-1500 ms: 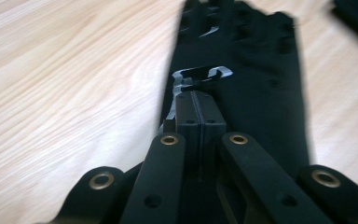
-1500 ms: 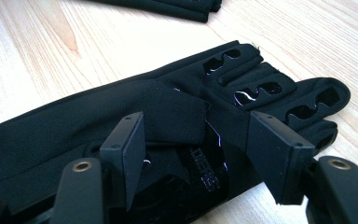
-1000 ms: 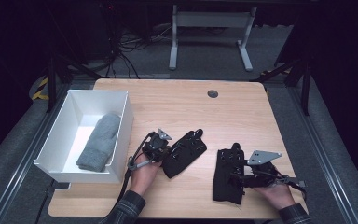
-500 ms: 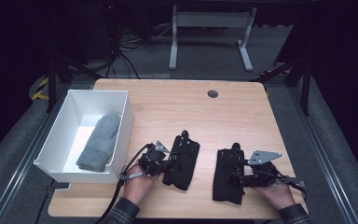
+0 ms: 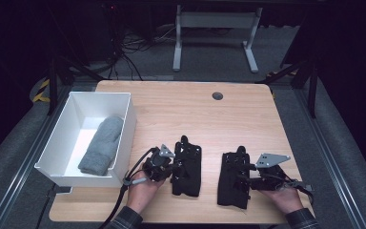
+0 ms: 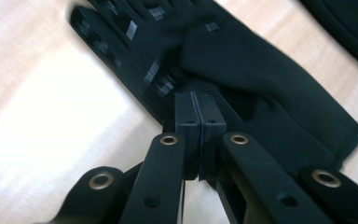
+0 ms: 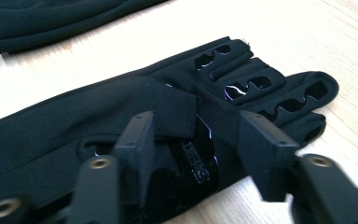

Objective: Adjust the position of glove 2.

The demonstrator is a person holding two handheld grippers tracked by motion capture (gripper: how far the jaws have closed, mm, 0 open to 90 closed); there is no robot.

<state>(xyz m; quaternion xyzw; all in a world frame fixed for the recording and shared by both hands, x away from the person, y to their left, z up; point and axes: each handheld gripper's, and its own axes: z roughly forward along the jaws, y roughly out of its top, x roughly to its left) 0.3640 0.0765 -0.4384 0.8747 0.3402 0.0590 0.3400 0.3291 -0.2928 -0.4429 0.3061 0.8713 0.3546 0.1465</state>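
Two black gloves lie side by side on the wooden table [image 5: 171, 109]. My left gripper [image 5: 172, 168] is shut on the left edge of the left glove [image 5: 188, 164]. Its pads meet on the dark fabric in the left gripper view [image 6: 198, 114], where the left glove [image 6: 261, 74] stretches away. My right gripper [image 5: 246, 179] reaches over the right glove [image 5: 231, 183] from its right side. In the right gripper view its jaws have just been closing. They still stand apart [image 7: 198, 126] over a raised fold of the right glove [image 7: 74, 126].
A white bin [image 5: 127, 125] stands at the table's left side with a grey knitted cloth [image 5: 102, 145] inside. A round cable hole [image 5: 217, 96] sits near the far edge. Bare wood lies beyond the gloves. A metal stand is on the floor behind.
My left gripper has pulled the left glove toward the near edge and swung it from slanted to straight. The right hand and its glove have stayed put.
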